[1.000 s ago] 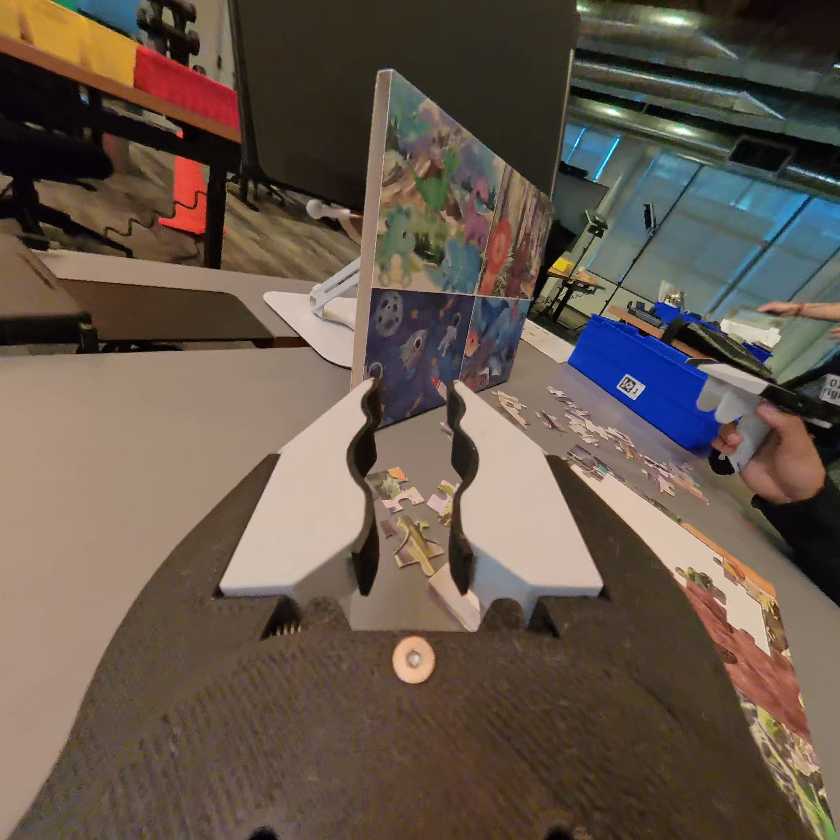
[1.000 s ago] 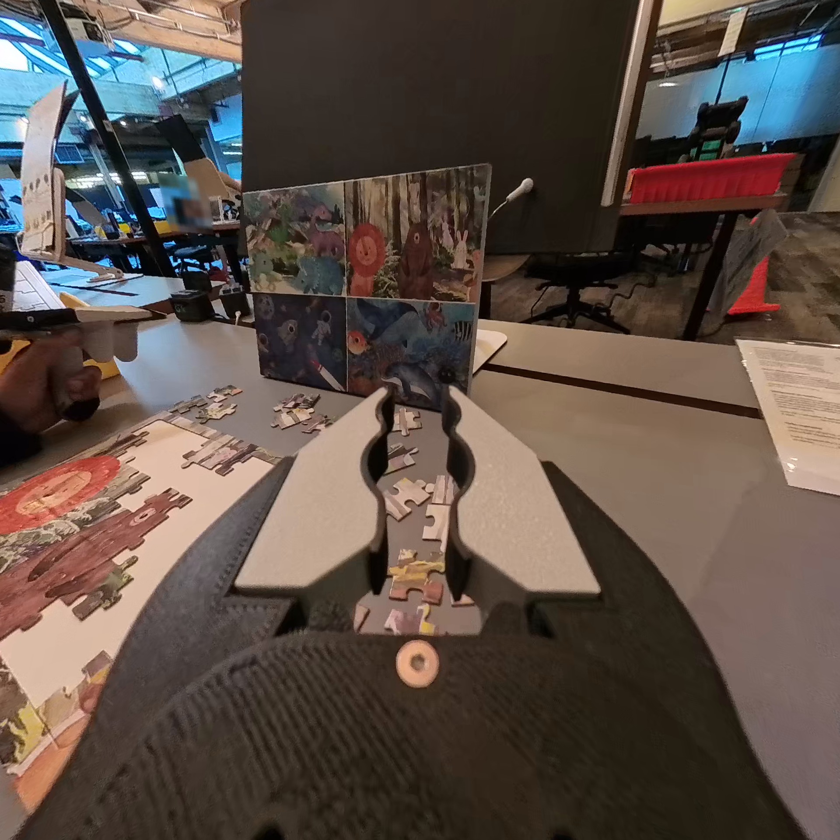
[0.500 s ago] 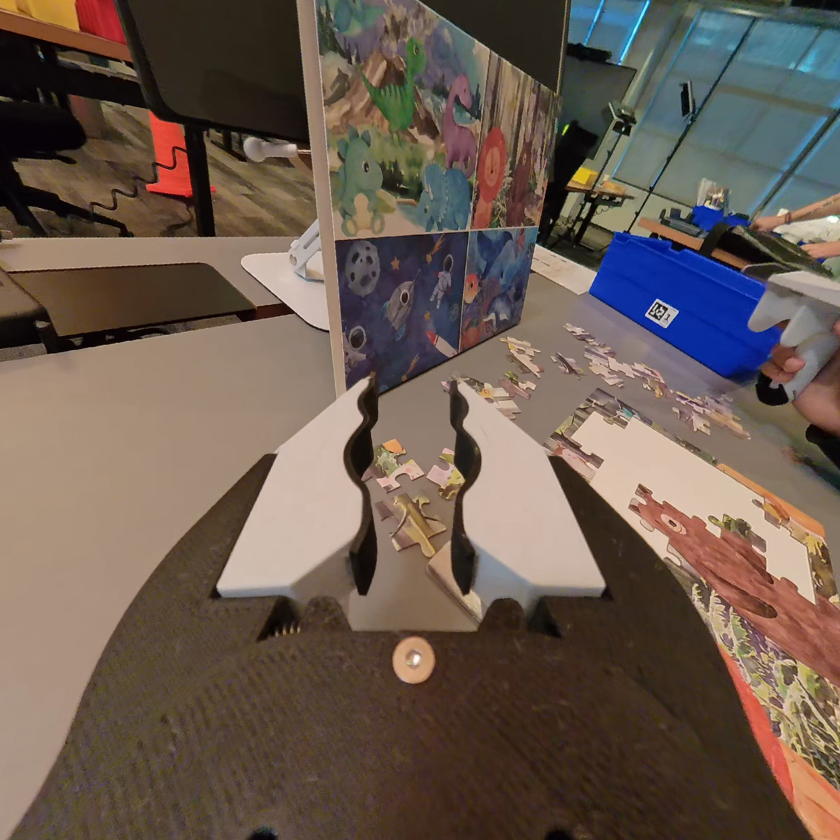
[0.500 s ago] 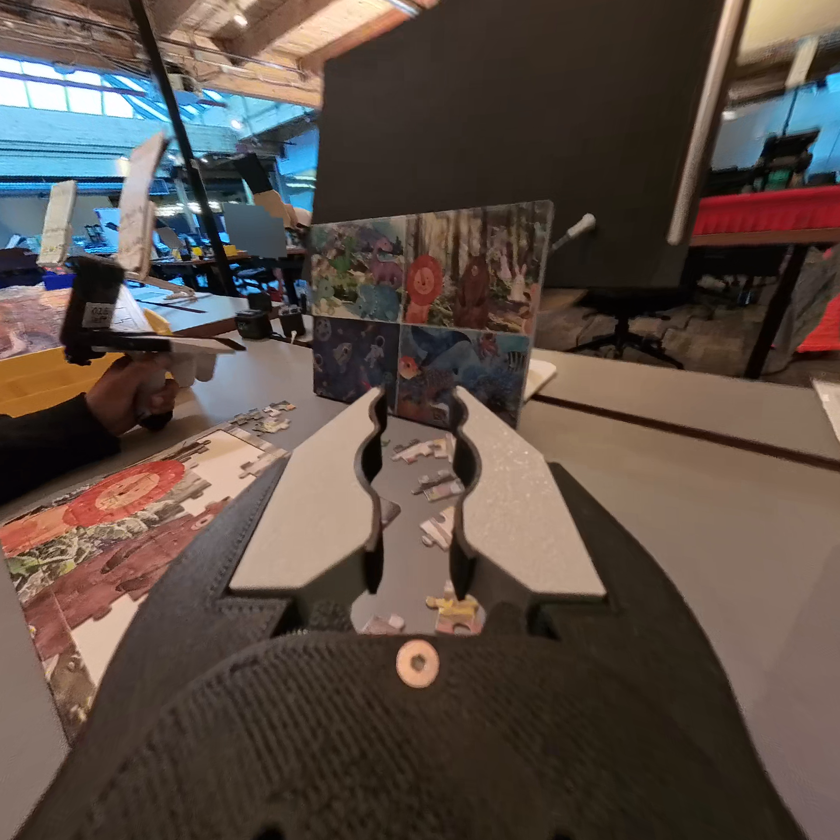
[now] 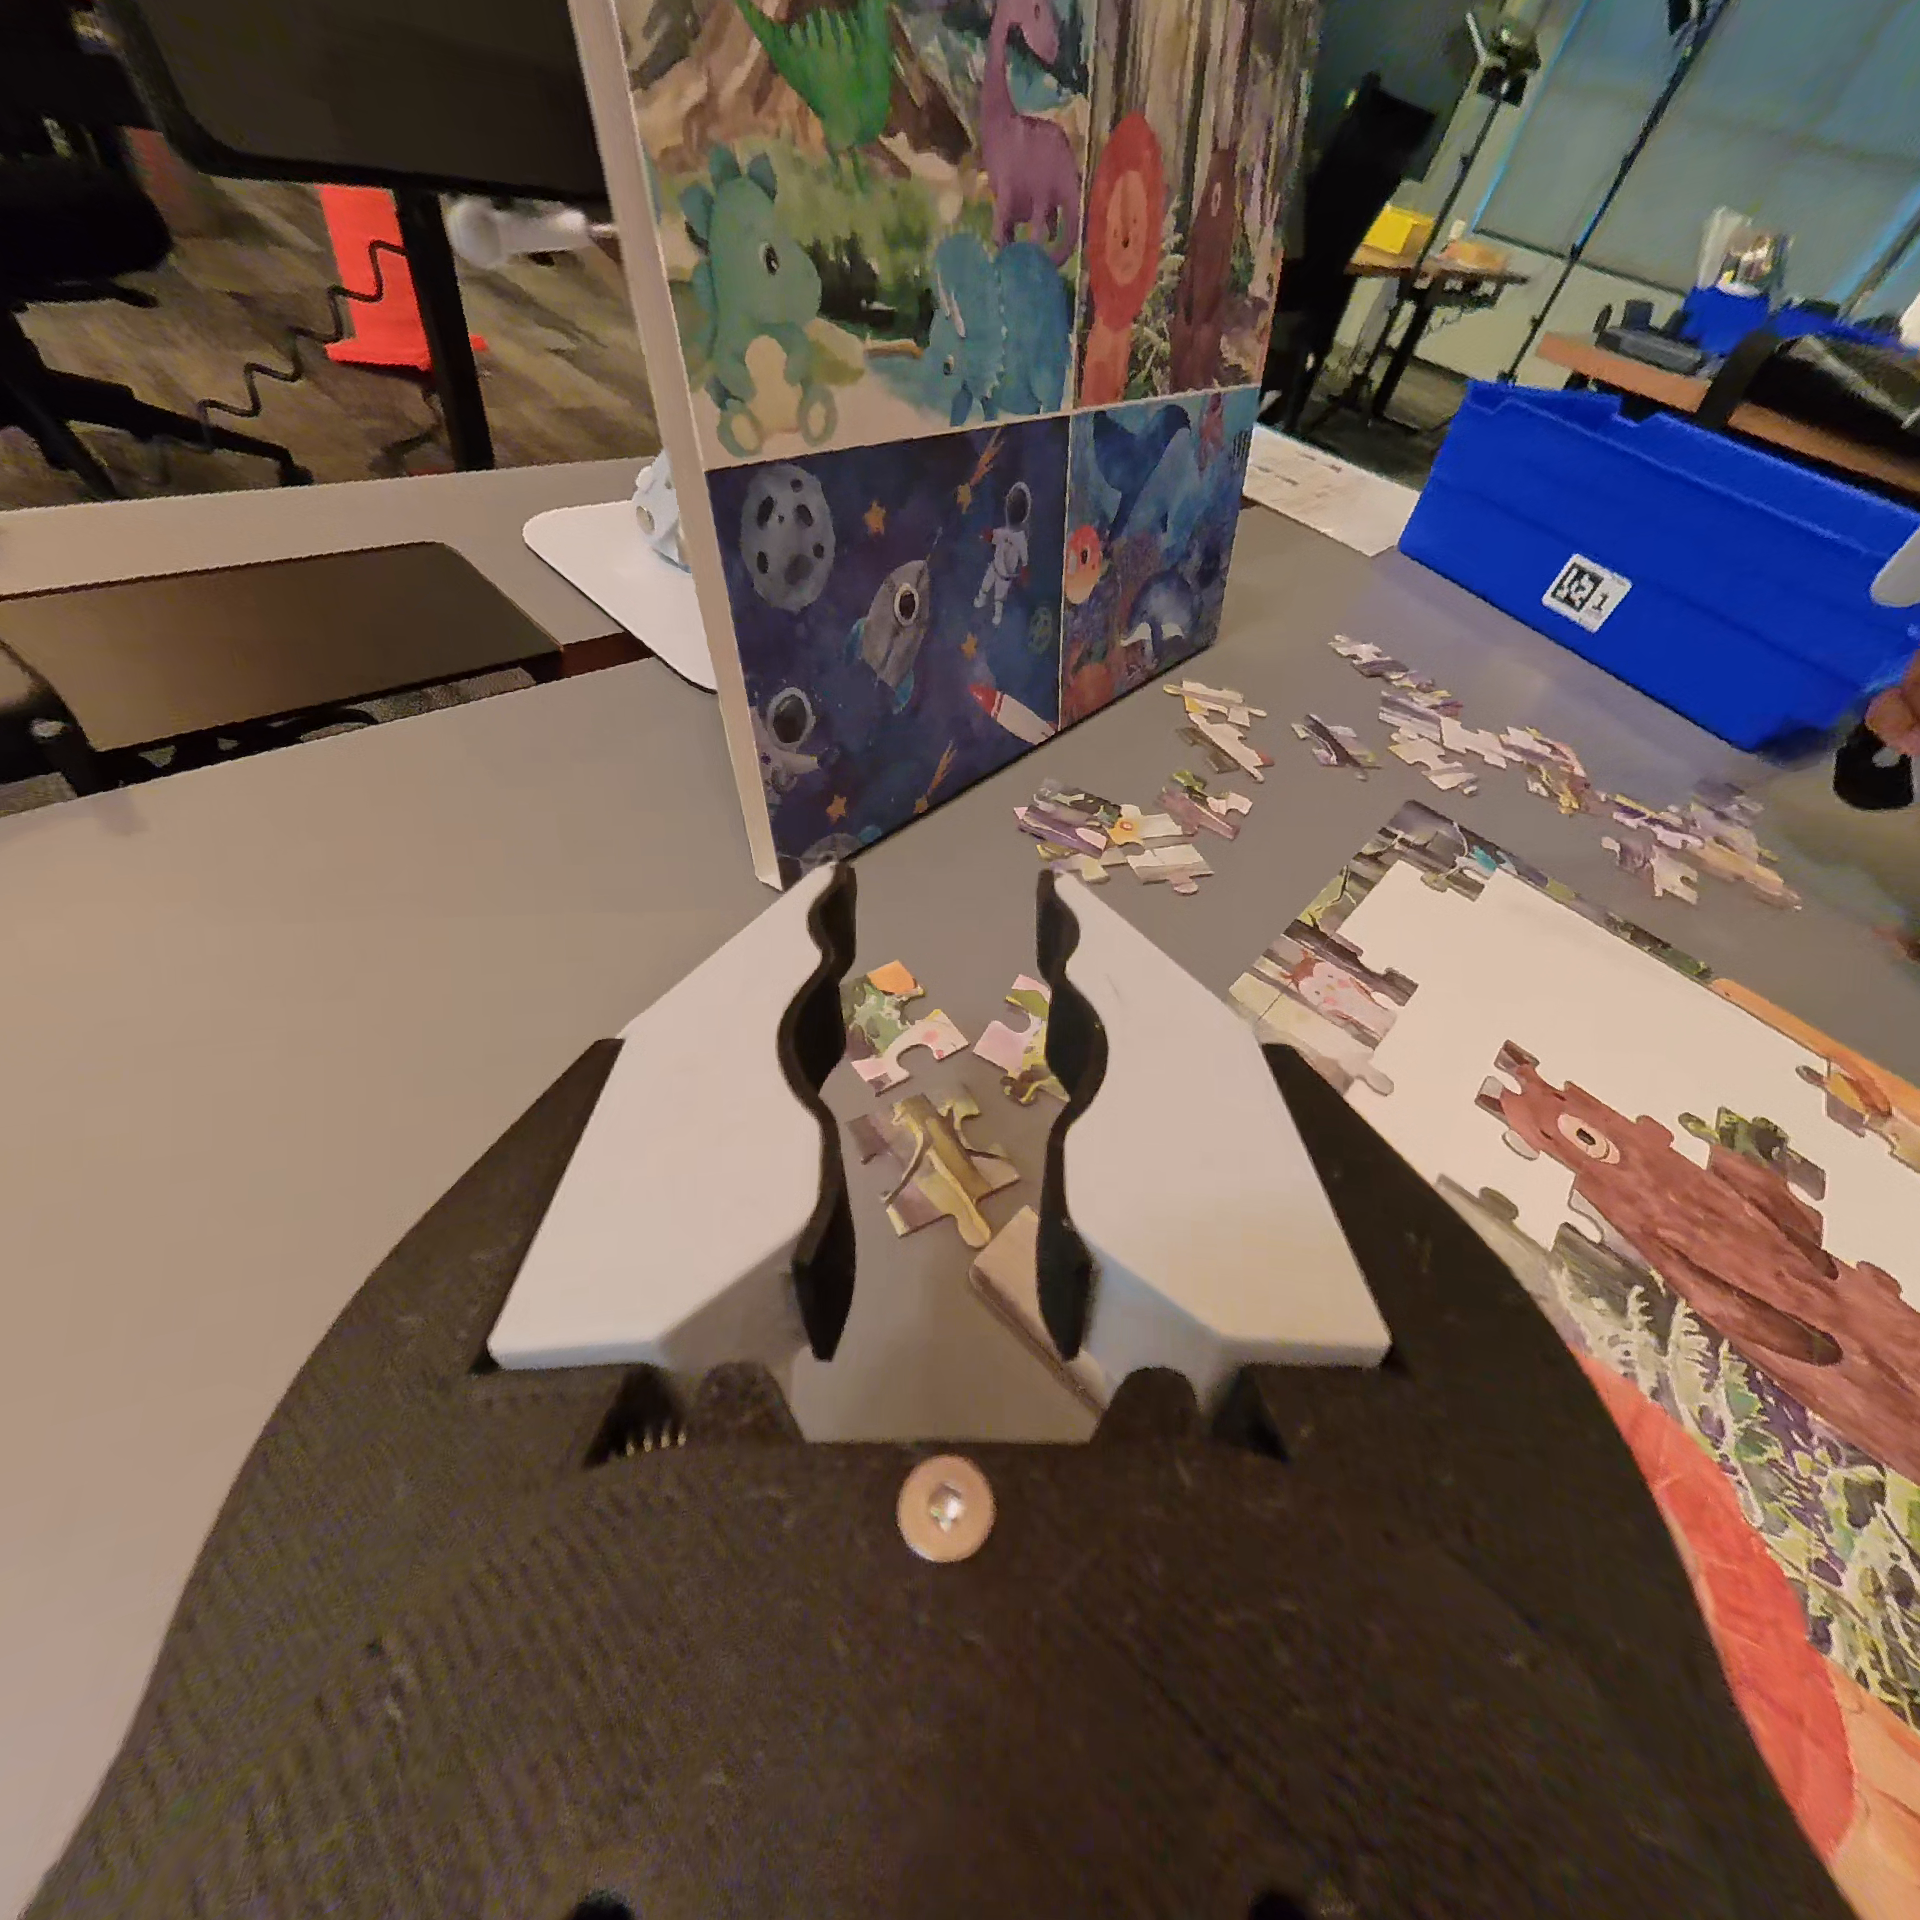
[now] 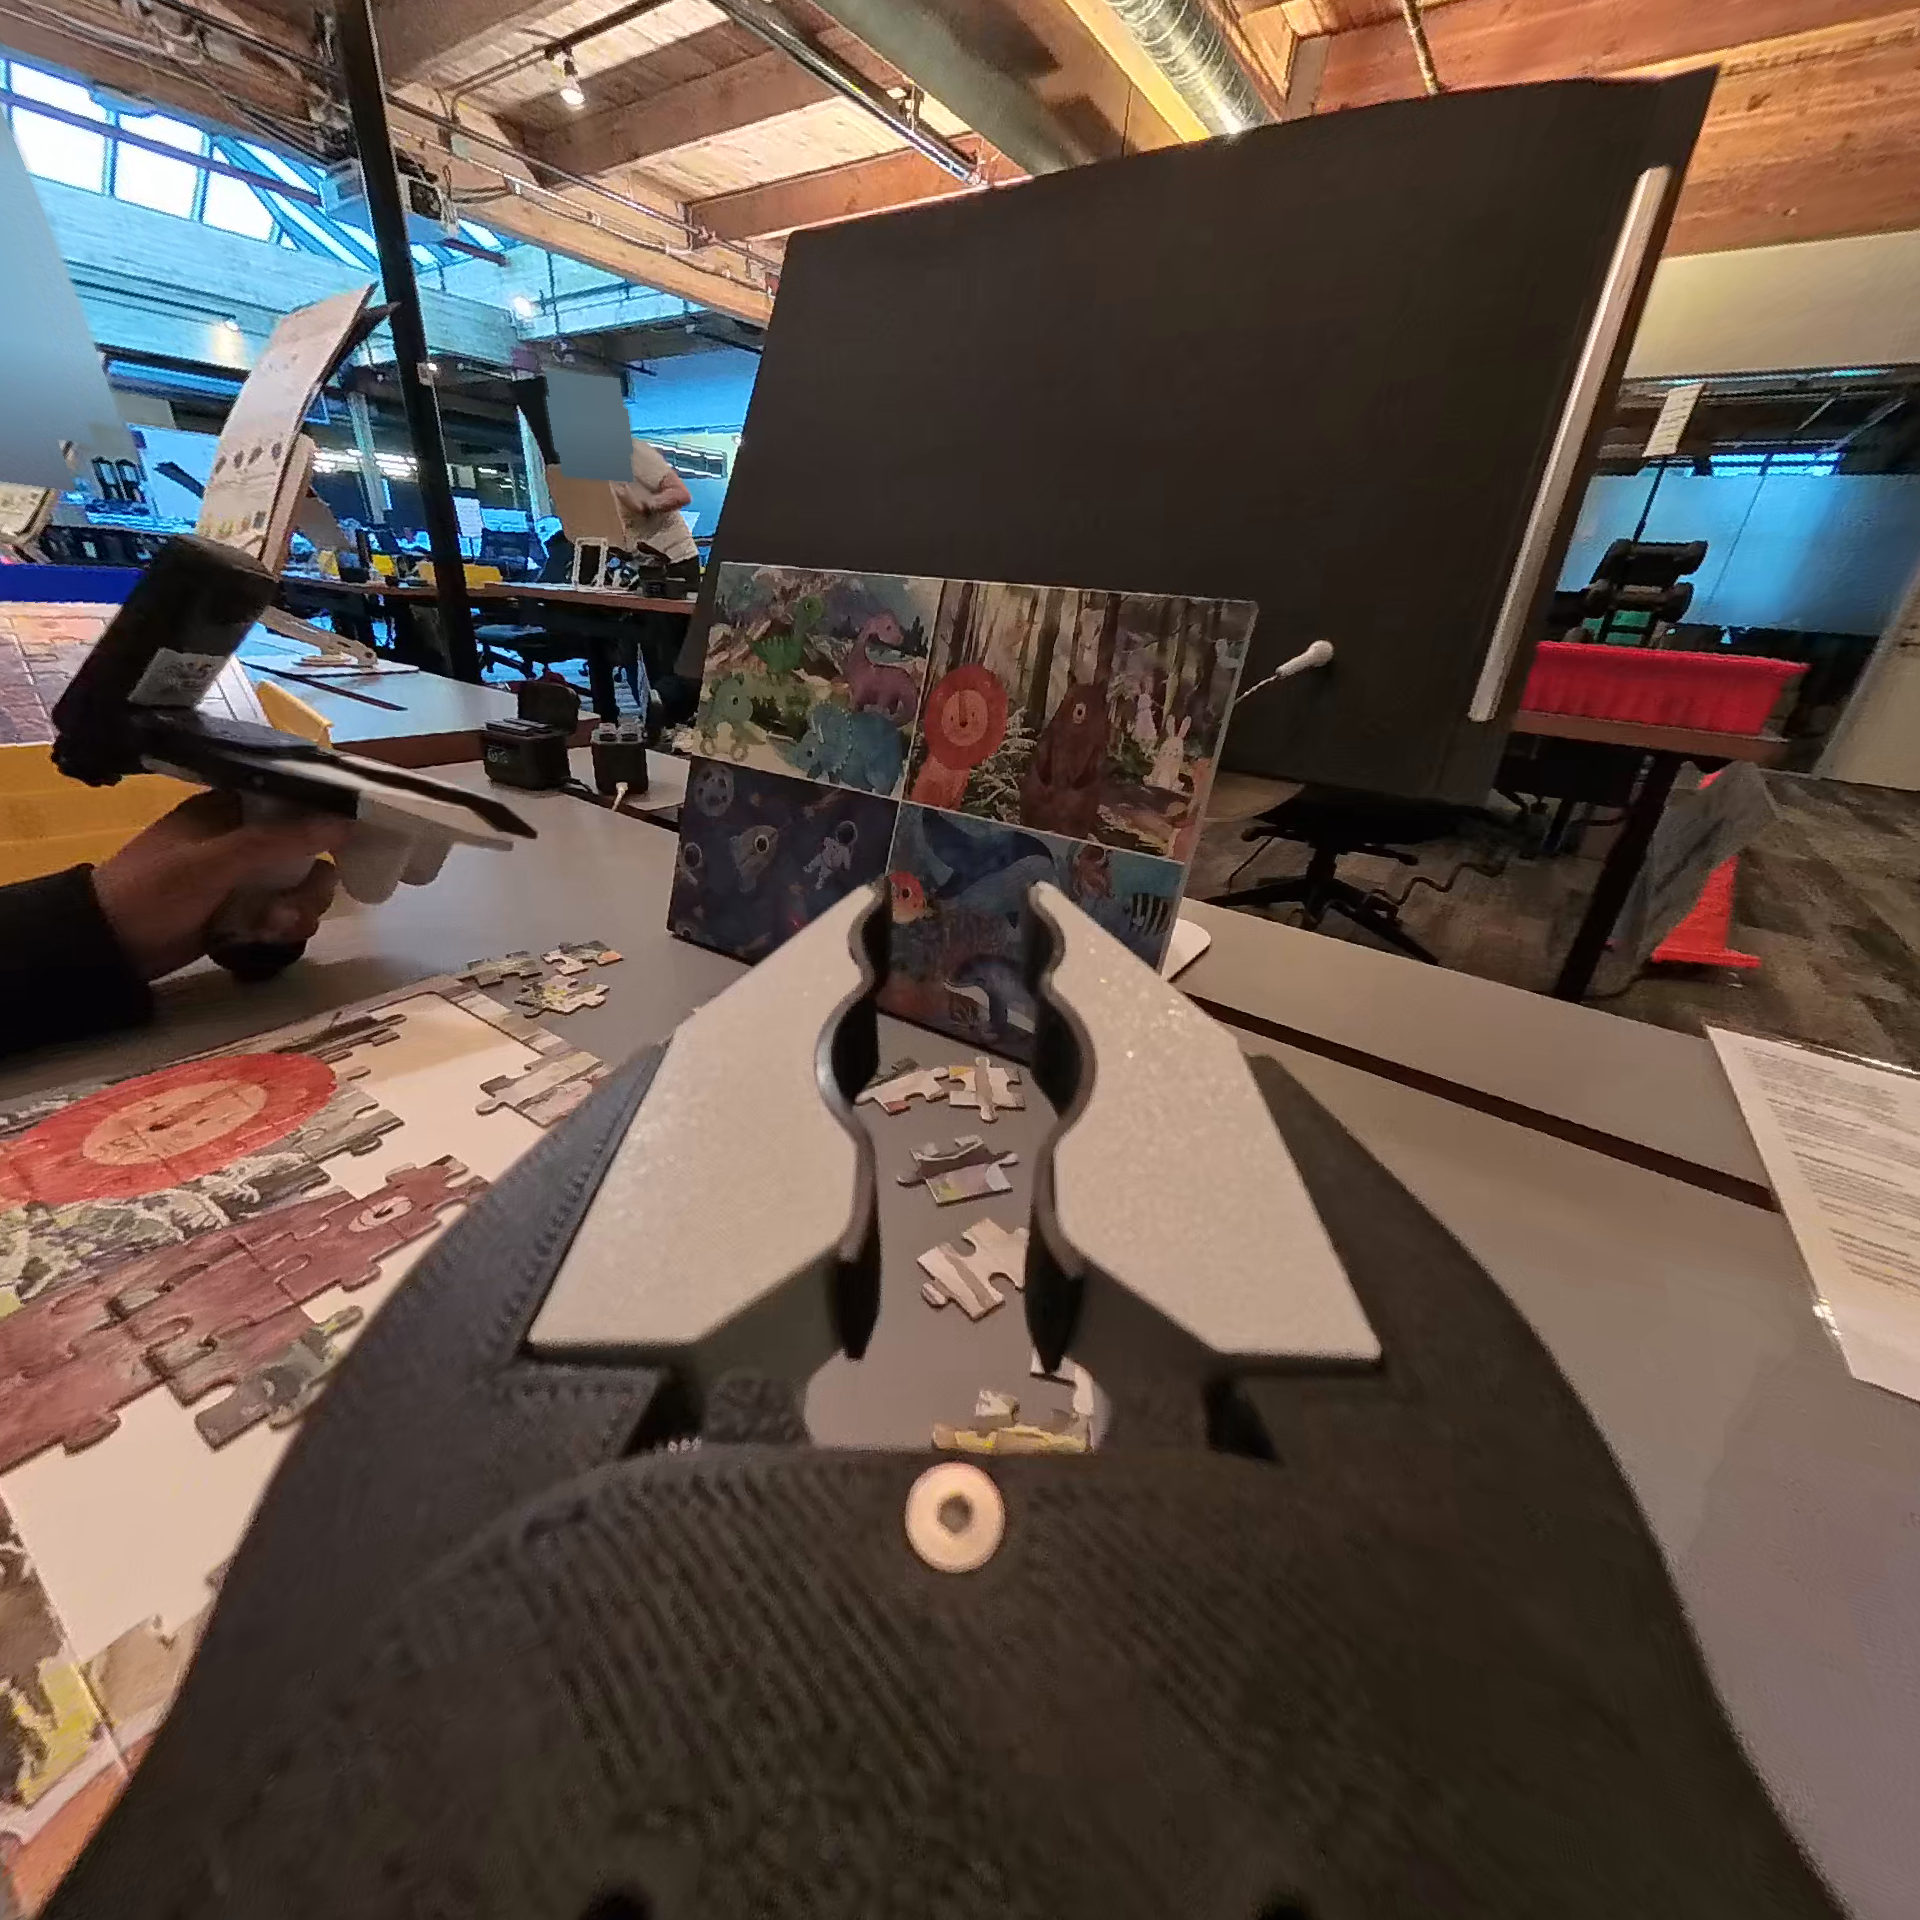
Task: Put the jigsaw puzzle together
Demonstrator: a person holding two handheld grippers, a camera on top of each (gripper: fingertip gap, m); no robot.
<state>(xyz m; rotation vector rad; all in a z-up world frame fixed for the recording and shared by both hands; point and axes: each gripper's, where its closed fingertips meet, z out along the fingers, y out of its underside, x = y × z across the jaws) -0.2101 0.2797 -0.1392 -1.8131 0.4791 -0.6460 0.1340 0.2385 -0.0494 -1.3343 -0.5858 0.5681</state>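
Two tongs hover over the grey table, both with their jaws parted and nothing between them. The left tongs point at a small cluster of loose pieces lying on the table just in front of the upright picture board, which shows four scenes: dinosaurs, forest animals, space and sea. To their right lies the partly built jigsaw puzzle, its bear and part of the border assembled while a white area of the backing stays bare. More scattered pieces lie between the puzzle and a blue bin.

The right tongs point toward the same picture board from the other side, with a few loose pieces on the table under their open jaws. The jigsaw puzzle lies to their left, the lion's red mane and the brown bear showing. Beyond it, the left tongs appear held up above the table in a hand. A printed sheet rests at the right edge.
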